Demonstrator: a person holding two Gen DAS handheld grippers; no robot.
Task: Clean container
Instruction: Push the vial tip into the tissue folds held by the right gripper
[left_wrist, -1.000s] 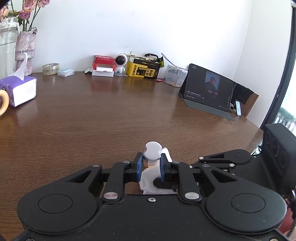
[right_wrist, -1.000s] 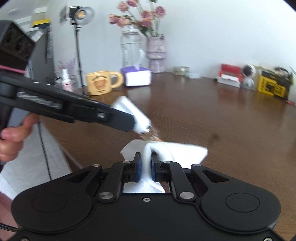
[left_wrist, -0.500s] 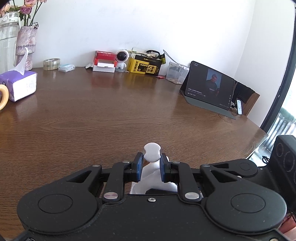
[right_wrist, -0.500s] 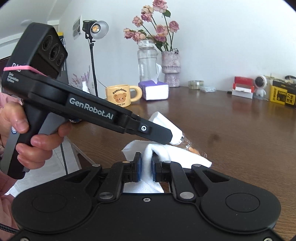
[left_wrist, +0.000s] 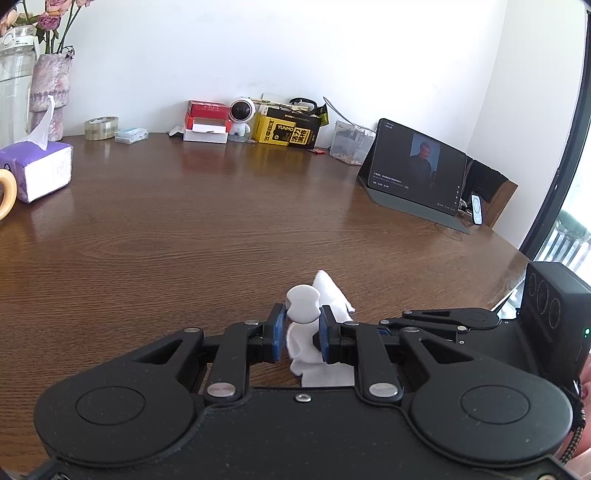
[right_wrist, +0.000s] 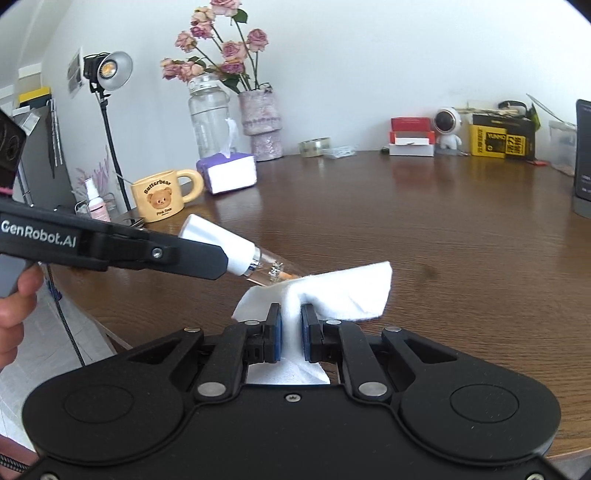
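1. Right wrist view: a small glass bottle (right_wrist: 240, 254) with a white cap and a clear lower body is held tilted above the near edge of the wooden table (right_wrist: 424, 236), its glass end tucked under a white cloth (right_wrist: 332, 291).
2. The bottle is clamped by its white cap between the fingers of the left gripper (left_wrist: 302, 325), as is seen from the left wrist.
3. The cloth is pinched in a fold by the narrowly closed right gripper (right_wrist: 290, 326) and is draped over the glass end.
4. The wiping step is judged to be in hand; how far it has gone cannot be told.
5. Steady cloth contact along the glass is called for next, with the cap kept firmly clamped.
6. A bear mug (right_wrist: 162, 195) and a tissue pack (right_wrist: 231, 173) stand well behind.
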